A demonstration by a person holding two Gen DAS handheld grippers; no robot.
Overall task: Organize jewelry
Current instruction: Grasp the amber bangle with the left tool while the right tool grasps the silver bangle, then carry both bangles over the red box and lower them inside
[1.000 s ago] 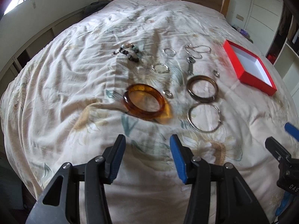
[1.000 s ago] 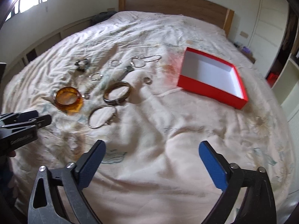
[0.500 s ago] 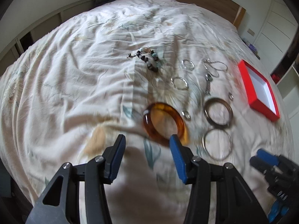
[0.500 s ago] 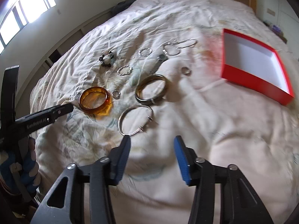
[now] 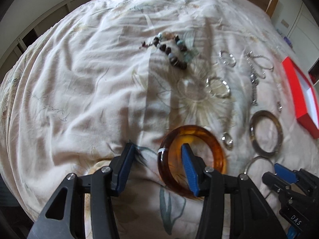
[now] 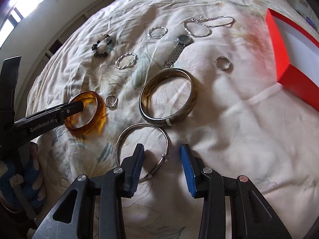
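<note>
An amber bangle (image 5: 207, 139) (image 6: 95, 109) lies on the bedspread. My left gripper (image 5: 157, 149) is open; its right finger sits inside the bangle's ring and its left finger outside, straddling the near-left rim. My right gripper (image 6: 162, 151) is open, its fingers on either side of the right edge of a thin silver bangle (image 6: 129, 131) (image 5: 257, 161). A brown metal-lined bangle (image 6: 169, 97) (image 5: 266, 131) lies just beyond. An open red box (image 6: 295, 45) (image 5: 299, 93) with a white inside stands at the right.
Further back on the bedspread lie a beaded bracelet (image 6: 101, 45) (image 5: 171, 49), two twisted silver rings (image 6: 126, 60) (image 6: 157, 32), a silver watch (image 6: 177, 49), a chain (image 6: 207, 23) and two small rings (image 6: 111, 100) (image 6: 223, 63). A wooden headboard (image 5: 273, 6) is behind.
Both grippers have moved forward and down toward the jewelry. The left one now straddles the amber bangle's rim; the right one has come over the thin silver bangle.
</note>
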